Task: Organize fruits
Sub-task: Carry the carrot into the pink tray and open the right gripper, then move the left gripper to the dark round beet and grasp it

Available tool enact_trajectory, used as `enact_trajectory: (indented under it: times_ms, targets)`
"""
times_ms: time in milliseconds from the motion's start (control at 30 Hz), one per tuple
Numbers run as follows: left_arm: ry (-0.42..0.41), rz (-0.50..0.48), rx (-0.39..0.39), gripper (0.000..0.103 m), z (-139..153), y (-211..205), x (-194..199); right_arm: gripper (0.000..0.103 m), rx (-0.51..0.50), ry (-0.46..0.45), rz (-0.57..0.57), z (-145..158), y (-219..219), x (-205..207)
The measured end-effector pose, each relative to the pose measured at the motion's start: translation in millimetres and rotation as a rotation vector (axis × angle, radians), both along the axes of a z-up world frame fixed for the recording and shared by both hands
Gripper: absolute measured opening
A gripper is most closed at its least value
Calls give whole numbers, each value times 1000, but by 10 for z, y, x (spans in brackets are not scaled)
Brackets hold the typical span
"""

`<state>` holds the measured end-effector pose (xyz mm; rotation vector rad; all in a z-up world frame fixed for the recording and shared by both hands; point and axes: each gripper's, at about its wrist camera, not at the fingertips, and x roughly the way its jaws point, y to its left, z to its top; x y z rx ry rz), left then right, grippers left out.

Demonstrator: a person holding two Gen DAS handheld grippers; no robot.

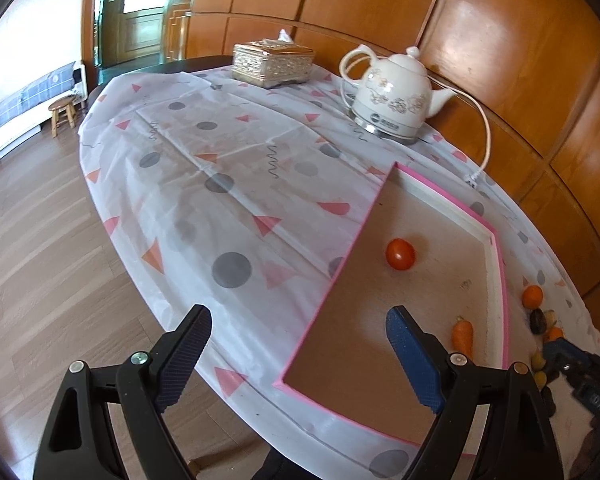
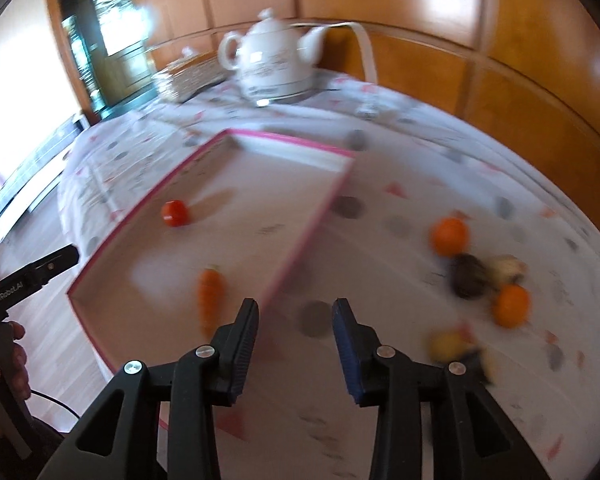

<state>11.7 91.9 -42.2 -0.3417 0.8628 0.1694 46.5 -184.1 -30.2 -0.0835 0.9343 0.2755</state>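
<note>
Pink-rimmed tray point(image 2: 204, 152) already has the tomato point(image 2: 175, 213) and carrot point(image 2: 211, 292) in it; the remaining fruit, like the orange point(image 2: 450, 236), sits lower right of the right-wrist frame. Right gripper point(image 2: 296, 312) is partly open and empty, and left gripper point(image 1: 298, 330) is wide open, also empty. I'd slow down (the view's blurry), centre one orange between the pads, then close.

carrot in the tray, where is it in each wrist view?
Left wrist: carrot sits lower right, inside the pink-rimmed tray, near its right wall, beside the left tool's right finger.
Right wrist: carrot sits lower left of centre, in the tray's near end, blurred.
Shared landmark: the tomato, farther into the tray.
</note>
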Motion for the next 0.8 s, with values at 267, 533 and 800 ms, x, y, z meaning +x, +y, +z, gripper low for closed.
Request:
enact_trajectory:
  times_ms: [267, 533, 800]
  targets:
    - [-16, -128, 26, 89, 64, -284, 19, 39, -42, -36, -170, 135, -740, -207]
    - [-21, -232, 57, 89, 108, -549, 49, 40, -102, -30, -348, 163, -1501, -387]
    - [-31, -312, 93, 89, 170, -780, 74, 40, -147, -27, -519, 229, -2234, -551]
